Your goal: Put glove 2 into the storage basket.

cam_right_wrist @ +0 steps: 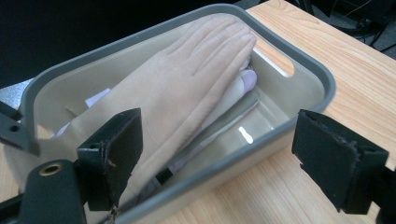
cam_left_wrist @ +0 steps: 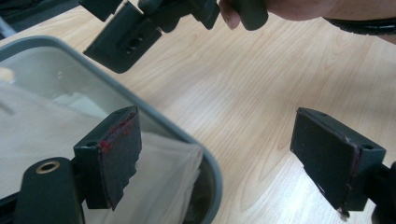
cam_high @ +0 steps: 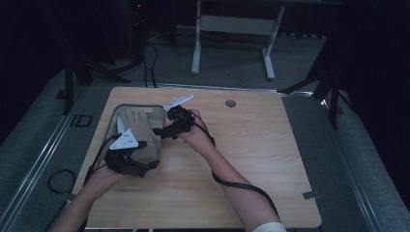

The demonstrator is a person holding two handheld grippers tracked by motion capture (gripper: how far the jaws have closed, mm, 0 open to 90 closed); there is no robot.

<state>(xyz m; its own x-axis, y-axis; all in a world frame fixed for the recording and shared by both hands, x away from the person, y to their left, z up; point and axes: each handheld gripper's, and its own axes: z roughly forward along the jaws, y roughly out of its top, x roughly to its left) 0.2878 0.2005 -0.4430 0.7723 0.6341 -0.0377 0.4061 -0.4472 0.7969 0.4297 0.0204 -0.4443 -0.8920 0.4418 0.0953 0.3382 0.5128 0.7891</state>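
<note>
In the high view, the person's two forearms come in from the bottom edge, and each hand holds a gripper over the left part of the wooden table (cam_high: 251, 159). The left gripper (cam_high: 145, 164) is nearest, at the near end of a grey tub (cam_high: 140, 106) that stands on the table. Its jaws stand wide apart and hold nothing. In the left gripper view, one jaw hangs over the inside of the tub, above the pale cloth of a glove (cam_left_wrist: 37, 135), and the other jaw is over bare wood outside the rim (cam_left_wrist: 205, 158). I cannot tell if the inner jaw touches the cloth.

A little farther, the right gripper (cam_high: 158, 131) is at the right side of the tub, and it points toward the tub. Its jaws are also wide open, with nothing between the pads. In the right gripper view, one jaw is low over the tub, in front of the glove (cam_right_wrist: 187, 88), and the other is over the table outside the tub wall (cam_right_wrist: 280, 135).

The beige glove (cam_high: 140, 133) lies flat inside the tub, with its fingers pointing to the far end. Under it, some white and grey things are partly visible, but they are too hidden to name.

On the far part of the table there is a small round grey cap (cam_high: 230, 103). Behind the table, on the dark floor, the white legs of a desk (cam_high: 196, 53) stand.
</note>
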